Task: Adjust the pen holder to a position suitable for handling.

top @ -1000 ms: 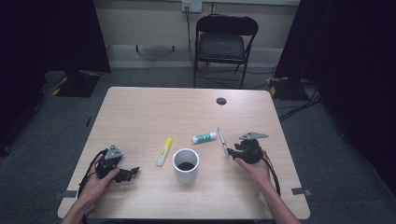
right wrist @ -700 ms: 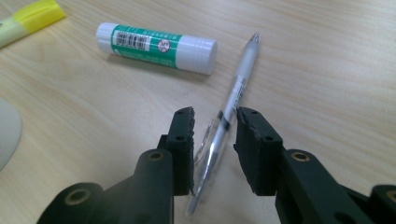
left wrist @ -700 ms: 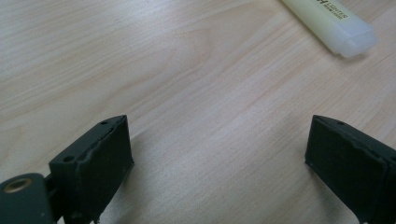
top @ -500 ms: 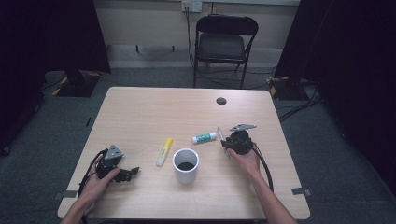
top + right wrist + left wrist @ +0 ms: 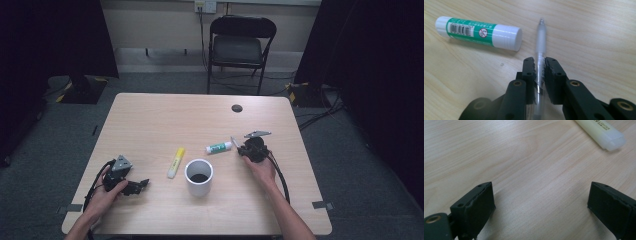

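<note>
1. The right gripper point(image 5: 539, 67) had just been closing; its jaws were clamped on a translucent plastic pen point(image 5: 540, 42) lying on the pale wooden surface point(image 5: 586, 30).
2. The pen's long axis was aligned with the jaws, tip toward 12 o'clock.
3. A white cylindrical cup point(image 5: 199, 176) was placed at 8 o'clock from it.
4. The left gripper point(image 5: 541, 202) was held wide open, empty.

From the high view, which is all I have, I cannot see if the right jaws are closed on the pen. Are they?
Observer: Yes. The right gripper has just closed its jaws on the clear pen, pads pressing both sides of the barrel.
Operator: Is the glue stick touching the pen?
Observer: No. The glue stick lies beside it, with bare table between its white cap and the barrel.
Operator: And the left gripper?
Observer: The left gripper has its jaws wide open over bare wood, nothing between them; the yellow highlighter lies ahead, off to one side.
</note>
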